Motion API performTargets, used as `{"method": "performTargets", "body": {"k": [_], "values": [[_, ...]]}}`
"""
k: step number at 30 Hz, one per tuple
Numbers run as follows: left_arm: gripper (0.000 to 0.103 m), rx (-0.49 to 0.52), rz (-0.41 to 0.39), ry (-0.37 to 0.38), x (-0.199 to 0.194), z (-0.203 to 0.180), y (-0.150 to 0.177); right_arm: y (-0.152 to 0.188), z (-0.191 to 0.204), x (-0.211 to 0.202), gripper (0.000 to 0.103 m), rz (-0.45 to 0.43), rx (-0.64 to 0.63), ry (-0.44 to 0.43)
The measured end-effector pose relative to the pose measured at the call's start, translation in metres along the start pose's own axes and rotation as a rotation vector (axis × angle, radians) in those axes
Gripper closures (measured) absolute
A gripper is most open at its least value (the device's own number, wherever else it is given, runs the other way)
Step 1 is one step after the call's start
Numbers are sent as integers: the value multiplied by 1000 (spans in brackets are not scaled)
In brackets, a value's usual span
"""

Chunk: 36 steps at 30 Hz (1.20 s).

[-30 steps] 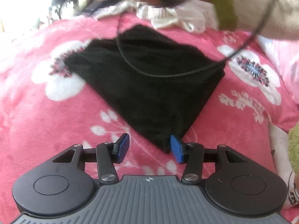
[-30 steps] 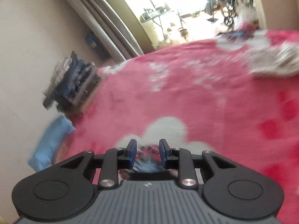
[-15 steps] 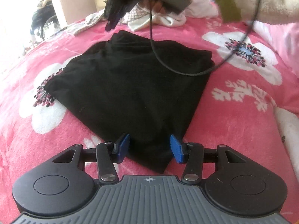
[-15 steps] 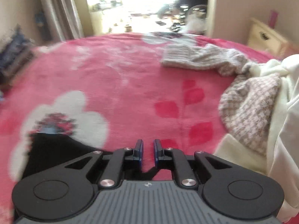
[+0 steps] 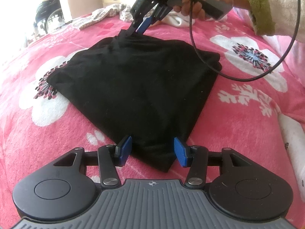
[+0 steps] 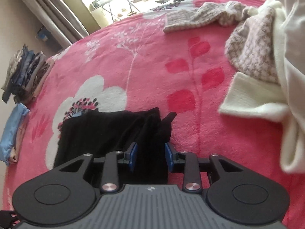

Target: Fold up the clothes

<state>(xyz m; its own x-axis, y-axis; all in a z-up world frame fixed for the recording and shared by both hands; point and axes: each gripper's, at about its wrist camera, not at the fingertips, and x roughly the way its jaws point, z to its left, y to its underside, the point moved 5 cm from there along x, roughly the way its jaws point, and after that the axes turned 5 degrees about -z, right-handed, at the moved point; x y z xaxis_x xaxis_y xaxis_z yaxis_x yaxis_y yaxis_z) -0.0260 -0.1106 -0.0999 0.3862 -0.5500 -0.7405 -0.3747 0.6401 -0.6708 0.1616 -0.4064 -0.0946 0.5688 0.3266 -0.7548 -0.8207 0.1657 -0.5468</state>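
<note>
Left claw [image 5: 152,151] hovers half-wide over the near corner of the black garment [image 5: 141,87], pads off it. Garment lies folded on the pink floral blanket [image 5: 47,137]. Right claw [image 6: 150,156], jaws just opening, straddles the far corner, narrow gap. Knitwear pile [image 6: 253,57] beyond.

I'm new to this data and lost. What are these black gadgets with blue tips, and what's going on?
There is no robot: a person holds a hand-operated two-finger gripper in each hand, each with a wide-angle camera looking along its fingers. One picture is from the left gripper, the other from the right gripper, which also shows at the top of the left view. A folded black garment lies on a pink flowered blanket. Each gripper straddles a corner of it with its jaws apart; the right one's have just been opening. Unfolded knitwear waits nearby, with folded clothes stacked at the bed's edge.
</note>
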Motion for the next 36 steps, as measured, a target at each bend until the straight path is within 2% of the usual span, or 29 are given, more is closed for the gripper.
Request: {"method": "performTargets", "body": {"k": [1, 2, 3, 8, 13, 16, 18, 19, 20, 24, 30, 34, 36], "values": [[54, 1, 0, -1, 0, 0, 0, 2, 0, 0, 75, -9, -2, -11], [54, 0, 0, -3, 0, 0, 0, 2, 1, -1, 88, -21, -3, -19], [54, -1, 1, -4, 0, 0, 0, 3, 2, -4, 94, -36, -4, -27], [54, -8, 6, -8, 0, 0, -1, 1, 6, -41, 101, -153, -13, -49], [54, 1, 5, -6, 2, 0, 0, 5, -13, -31, 97, -115, 0, 34], [54, -1, 5, -8, 1, 0, 0, 5, -19, -32, 95, -121, 87, -15], [54, -1, 4, -10, 1, -1, 0, 2, -14, -36, 85, -141, 103, -48], [54, -1, 4, -11, 1, -1, 0, 0, -11, -37, 75, -147, 107, -61], [54, 0, 5, -11, 1, -1, 0, -1, -9, -36, 72, -143, 101, -65], [54, 0, 5, -12, 1, -1, 0, -6, -6, -32, 72, -144, 117, -85], [54, 1, 6, -16, 1, -2, 0, 3, -24, -6, 70, -45, 236, -68], [54, 2, 6, -18, 1, -2, -1, 1, -21, -5, 70, -77, 233, -92], [54, 3, 7, -19, 1, -2, -1, -2, -16, -5, 75, -98, 205, -100]]}}
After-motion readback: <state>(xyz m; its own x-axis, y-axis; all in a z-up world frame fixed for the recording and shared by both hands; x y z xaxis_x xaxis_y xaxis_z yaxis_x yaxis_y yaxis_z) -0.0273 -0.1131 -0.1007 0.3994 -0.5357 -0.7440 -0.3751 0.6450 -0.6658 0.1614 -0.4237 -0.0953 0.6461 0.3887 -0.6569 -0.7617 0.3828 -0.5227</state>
